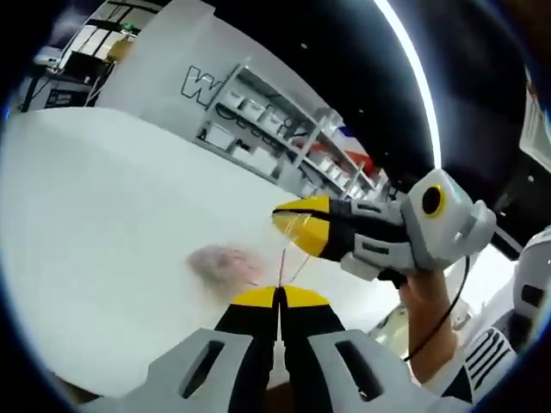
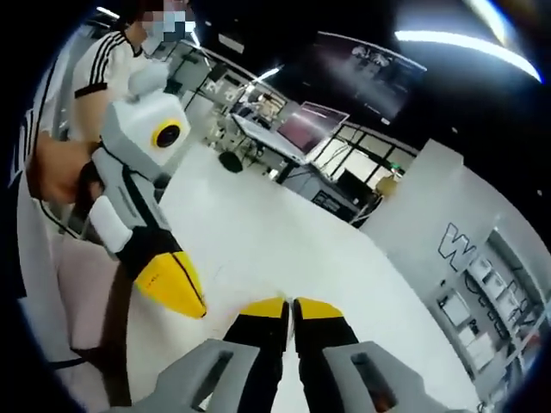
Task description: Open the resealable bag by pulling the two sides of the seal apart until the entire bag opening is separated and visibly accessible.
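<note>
While the clear bag stretches lengthwise between them above the table, left tongs and right tongs each pinch its seal.

Bright ceiling light strip curving across the upper right of the left gripper view, white table glaring and nearly washed out, strong fisheye bending at the edges, shelves soft, right gripper view slightly motion-blurred under a dark ceiling

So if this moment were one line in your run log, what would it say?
left hand-held gripper: shut on bag edge | right hand-held gripper: shut on bag edge | bag: held above white table, opening extent unclear
</note>
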Demonstrator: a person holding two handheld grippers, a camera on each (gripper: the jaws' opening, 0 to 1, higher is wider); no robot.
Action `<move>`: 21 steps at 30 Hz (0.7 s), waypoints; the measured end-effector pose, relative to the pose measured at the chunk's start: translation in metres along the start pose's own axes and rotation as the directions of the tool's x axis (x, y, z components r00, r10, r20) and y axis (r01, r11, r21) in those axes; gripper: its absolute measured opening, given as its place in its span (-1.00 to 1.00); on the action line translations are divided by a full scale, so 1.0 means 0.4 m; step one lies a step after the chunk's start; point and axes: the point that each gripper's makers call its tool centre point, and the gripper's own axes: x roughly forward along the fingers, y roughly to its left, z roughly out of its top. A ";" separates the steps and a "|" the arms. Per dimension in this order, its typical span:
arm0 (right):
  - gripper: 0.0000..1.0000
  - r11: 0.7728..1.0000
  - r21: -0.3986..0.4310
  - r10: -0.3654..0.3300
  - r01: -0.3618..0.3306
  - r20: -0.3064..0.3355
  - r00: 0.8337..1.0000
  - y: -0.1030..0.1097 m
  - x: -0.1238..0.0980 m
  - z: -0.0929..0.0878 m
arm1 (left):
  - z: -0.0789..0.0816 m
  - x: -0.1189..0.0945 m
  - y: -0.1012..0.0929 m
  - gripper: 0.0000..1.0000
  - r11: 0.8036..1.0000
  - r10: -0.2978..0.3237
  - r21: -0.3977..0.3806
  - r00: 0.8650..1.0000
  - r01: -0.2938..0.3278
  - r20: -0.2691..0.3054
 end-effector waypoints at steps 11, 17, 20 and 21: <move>-1.00 0.991 0.059 -0.124 0.120 0.075 0.989 -0.082 0.020 0.028 | 0.081 0.040 0.019 -0.97 0.995 0.011 0.102 0.994 -0.021 0.104; -1.00 0.983 0.092 -0.169 0.161 0.085 0.982 -0.121 0.035 0.019 | 0.128 0.064 0.036 -0.43 0.955 0.022 0.286 0.981 -0.077 0.192; -1.00 0.982 0.109 -0.164 0.154 0.085 0.983 -0.121 0.038 0.013 | 0.125 0.071 0.044 -0.20 0.910 0.029 0.402 0.981 -0.106 0.192; -1.00 0.982 0.112 -0.162 0.152 0.084 0.983 -0.121 0.039 0.011 | 0.121 0.074 0.049 -0.09 0.895 0.037 0.432 0.982 -0.115 0.186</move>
